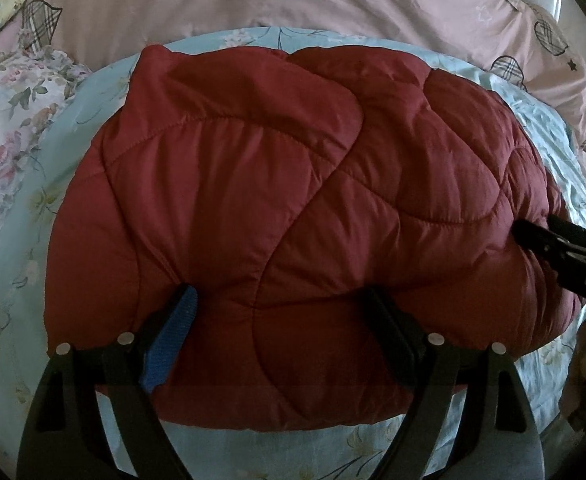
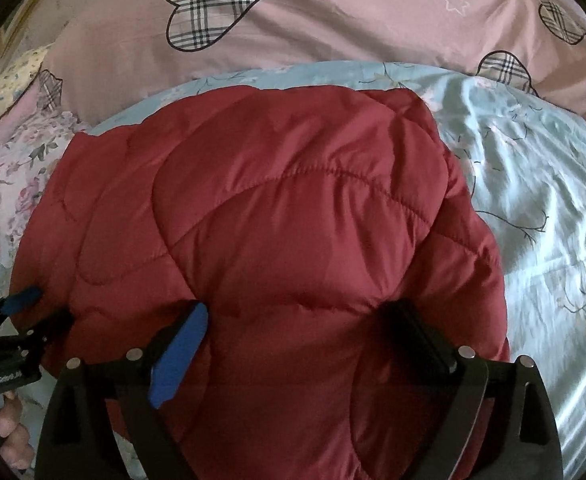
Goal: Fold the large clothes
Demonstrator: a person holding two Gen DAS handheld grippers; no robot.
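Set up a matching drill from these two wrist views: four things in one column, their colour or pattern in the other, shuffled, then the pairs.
Things:
1. quilted jacket
2. sheet under the jacket
3. duvet beyond the sheet
4. pad on one finger of the right gripper

Colours:
A. pale aqua with a flower print
B. bright blue
C. dark red
D. pink with plaid hearts

Pairs: 1-C, 2-A, 3-D, 4-B
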